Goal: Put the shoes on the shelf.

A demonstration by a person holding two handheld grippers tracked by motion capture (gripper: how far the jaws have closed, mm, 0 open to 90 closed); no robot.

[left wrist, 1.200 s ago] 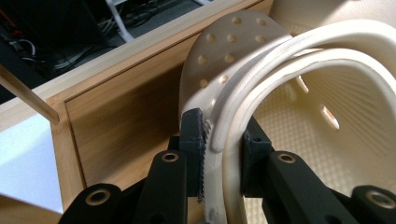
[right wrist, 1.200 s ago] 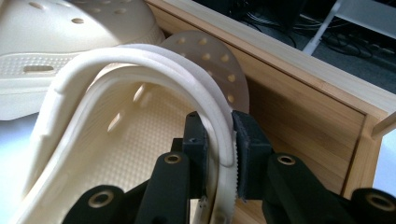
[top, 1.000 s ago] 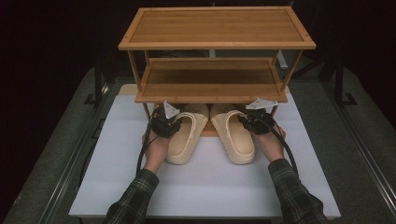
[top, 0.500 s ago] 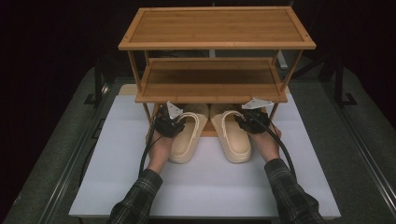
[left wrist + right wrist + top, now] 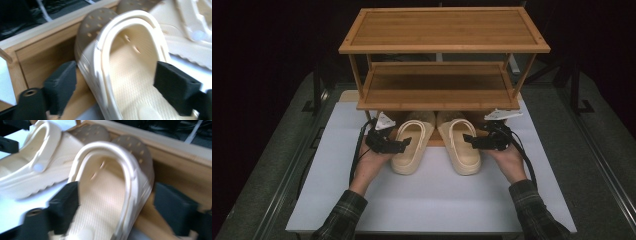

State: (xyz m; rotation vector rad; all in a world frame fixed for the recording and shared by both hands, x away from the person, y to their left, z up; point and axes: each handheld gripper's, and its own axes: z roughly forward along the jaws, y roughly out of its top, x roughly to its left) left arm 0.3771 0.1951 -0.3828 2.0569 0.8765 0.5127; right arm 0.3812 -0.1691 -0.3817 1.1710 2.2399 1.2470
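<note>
Right at the near edge, two plaid sleeves [image 5: 344,215] come up over the white mat [image 5: 432,200], each hand carrying a black gripper. The left gripper [image 5: 404,143] points inward at the left clog [image 5: 412,147]; seen along its own jaws, they stand apart, straddling the clog's outer wall, one pad outside over the wood and the other inside over the footbed. Neither pad looks pressed against the wall, so I'd call it open around the side, not clamped. The right gripper [image 5: 468,139] mirrors it on the right clog [image 5: 460,145]: its jaws are spread too, one inside the shoe and one outside the wall, with a gap on the outer side. That view is a bit blurred, so whether the inner pad touches I can't tell.

The two cream clogs lie side by side, near each other, heels toward the person and resting on the mat, toes pushed onto the low bottom board of the rack [image 5: 444,95]. Their perforated toes sit in shadow under the middle shelf.

Beyond them the bamboo rack stands upright at the far end of the mat, its middle and top shelves bare. Past that the room goes dark.
</note>
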